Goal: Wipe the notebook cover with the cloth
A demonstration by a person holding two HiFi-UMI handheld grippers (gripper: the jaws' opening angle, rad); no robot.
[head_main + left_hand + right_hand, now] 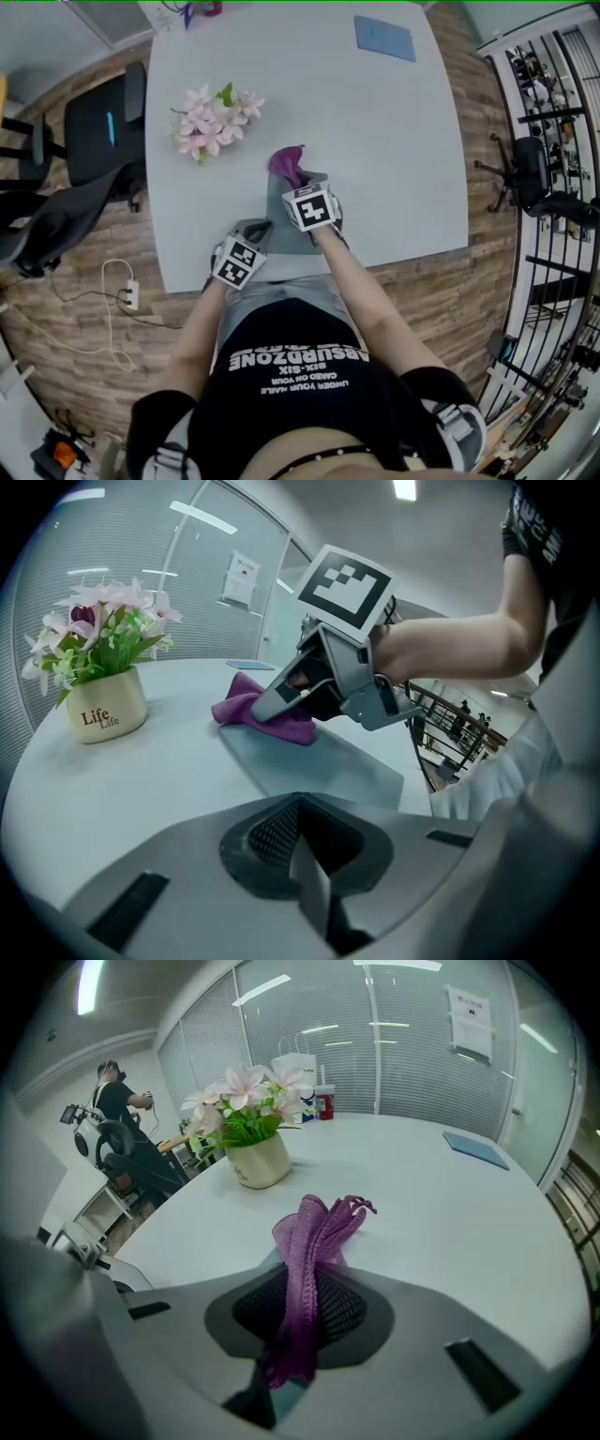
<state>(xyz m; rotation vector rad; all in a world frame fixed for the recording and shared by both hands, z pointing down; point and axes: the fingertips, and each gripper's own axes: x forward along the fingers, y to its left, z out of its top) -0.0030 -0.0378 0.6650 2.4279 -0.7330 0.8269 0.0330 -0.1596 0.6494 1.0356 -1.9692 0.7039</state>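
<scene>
The tabletop (375,141) was the biggest thing before me, pale and wide, and the notebook (283,220) lay flat on its near part, close to the edge where I stood. Its long axis ran away from my body toward the middle of the tabletop. My right gripper (298,183) was over the far end of the notebook, and its fingers were closed tight on the purple cloth (314,1232). The cloth stood out in front of them as a folded bunch. In the left gripper view this bunch rested on the far end of the grey cover, so almost all of the cover lay behind the right fingers, back toward me. I judged that the coming stroke must therefore go along the long axis, drawn toward my body, and that the right hand was the one to do it, because it was already on the notebook. My left gripper (258,232) was lower and to the left, at the near left edge of the notebook. Its fingers were pressed together and I saw nothing between them. Whether they touched the cover to keep it from sliding, I could not tell. The flower pot (105,708) stood well apart, far to the left.
</scene>
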